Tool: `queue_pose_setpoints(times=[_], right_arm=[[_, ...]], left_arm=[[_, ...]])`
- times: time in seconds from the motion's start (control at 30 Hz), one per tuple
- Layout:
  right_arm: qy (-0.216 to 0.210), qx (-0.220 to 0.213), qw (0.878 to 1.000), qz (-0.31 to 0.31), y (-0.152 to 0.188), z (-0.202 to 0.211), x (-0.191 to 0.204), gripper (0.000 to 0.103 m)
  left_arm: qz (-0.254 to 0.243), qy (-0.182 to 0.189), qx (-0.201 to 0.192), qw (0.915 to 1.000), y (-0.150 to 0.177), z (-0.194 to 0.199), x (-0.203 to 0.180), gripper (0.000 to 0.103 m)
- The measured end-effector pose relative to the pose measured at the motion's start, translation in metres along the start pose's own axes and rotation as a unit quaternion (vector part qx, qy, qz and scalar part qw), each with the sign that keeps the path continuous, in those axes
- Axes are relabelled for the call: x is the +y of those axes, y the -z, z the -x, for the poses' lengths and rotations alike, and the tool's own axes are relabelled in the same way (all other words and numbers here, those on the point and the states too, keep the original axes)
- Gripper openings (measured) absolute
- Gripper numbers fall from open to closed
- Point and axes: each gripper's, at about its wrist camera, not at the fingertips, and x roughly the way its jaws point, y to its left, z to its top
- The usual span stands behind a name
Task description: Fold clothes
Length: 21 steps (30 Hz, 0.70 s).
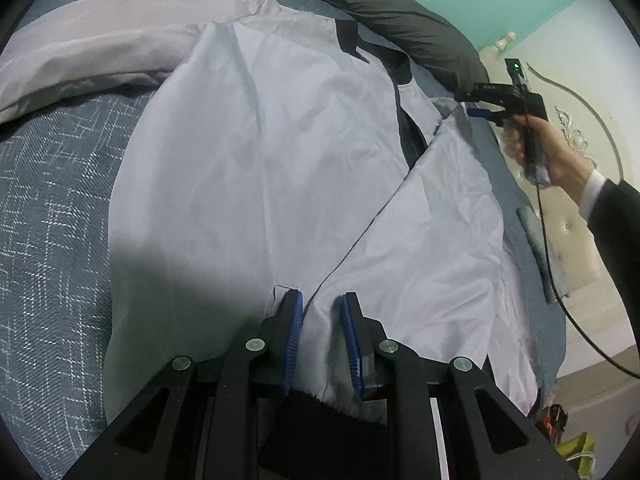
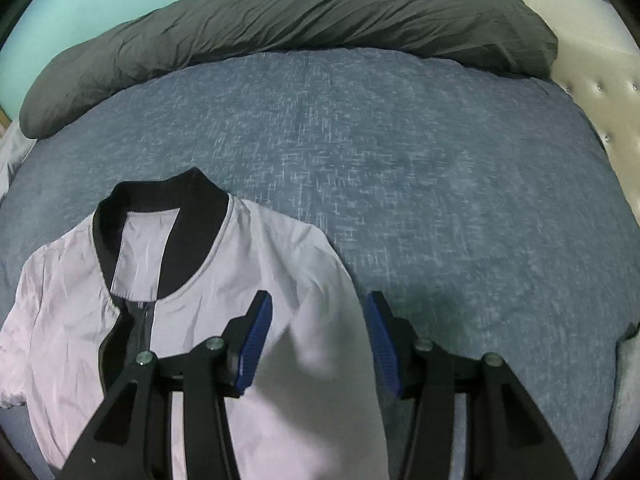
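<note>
A pale lilac jacket with a black collar and black hem lies spread on the blue bed cover. My left gripper sits over the jacket's black hem, its blue pads partly closed with lilac fabric between them. In the right wrist view the jacket lies at lower left with its black collar and zip. My right gripper is open above the jacket's shoulder edge. It also shows in the left wrist view at the jacket's far corner, held by a hand.
A dark grey duvet is bunched along the far side of the bed. A padded cream headboard stands at the right. A folded lilac sheet lies at upper left. A grey cloth lies by the bed edge.
</note>
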Motion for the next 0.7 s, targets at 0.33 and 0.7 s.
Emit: queue_pose_setpoints(times=[0.33, 0.7], right_arm=[[0.075, 0.022, 0.997, -0.018, -0.010, -0.044, -0.019, 0.005], [0.090, 0.005, 0.995, -0.037, -0.010, -0.073, -0.035, 0.003]], left_arm=[[0.001, 0.001, 0.002, 1.0000, 0.000, -0.004, 0.000, 0.022], [-0.016, -0.012, 0.003, 0.9998, -0.002, -0.005, -0.004, 0.022]])
